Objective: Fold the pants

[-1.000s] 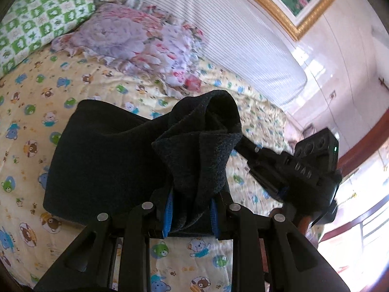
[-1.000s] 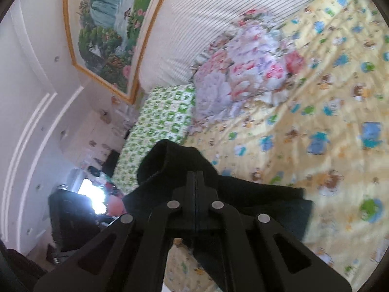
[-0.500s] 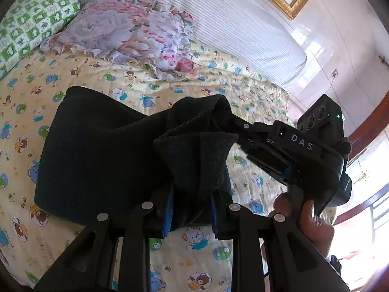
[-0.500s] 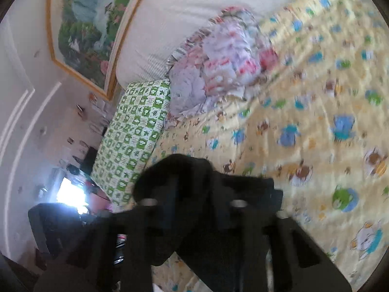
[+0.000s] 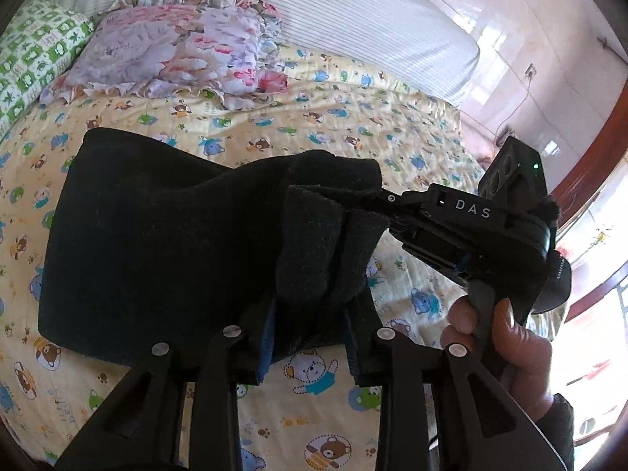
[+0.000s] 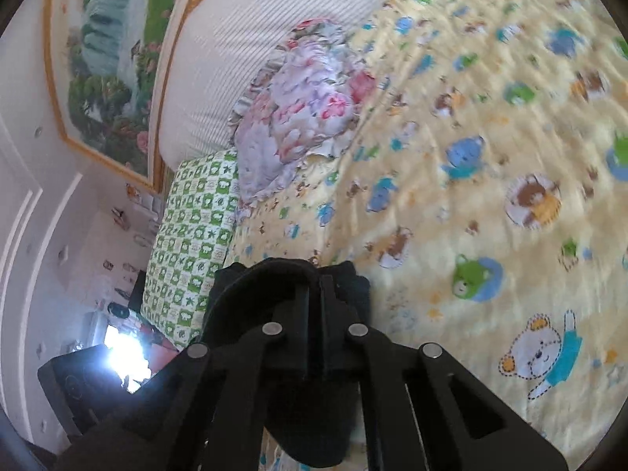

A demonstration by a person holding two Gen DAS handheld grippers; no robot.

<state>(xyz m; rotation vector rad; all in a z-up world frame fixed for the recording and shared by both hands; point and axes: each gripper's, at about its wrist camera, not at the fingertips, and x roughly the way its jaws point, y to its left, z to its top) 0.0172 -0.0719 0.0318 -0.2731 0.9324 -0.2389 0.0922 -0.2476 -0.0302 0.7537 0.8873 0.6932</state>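
Note:
Dark pants (image 5: 157, 243) lie folded flat on the yellow cartoon-bear bedspread (image 5: 353, 117), and one end is lifted into a bunched fold. My left gripper (image 5: 308, 337) has that fold between its blue pads. Its jaws are opening, with the cloth still filling the gap. My right gripper (image 5: 373, 196) comes in from the right, held by a hand (image 5: 510, 337), and pinches the top of the same fold. In the right wrist view its fingers (image 6: 314, 286) stand almost together with dark pants cloth (image 6: 251, 286) draped around them.
A floral pillow (image 5: 176, 62) and a green checked pillow (image 5: 27, 62) lie at the head of the bed against a striped white headboard (image 5: 353, 11). Bare bedspread stretches to the right of the pants. A framed painting (image 6: 110, 59) hangs on the wall.
Both grippers have sunk toward the bed with the lifted fold. My left jaws have widened slightly. The right gripper and its hand have come closer in the left wrist view.

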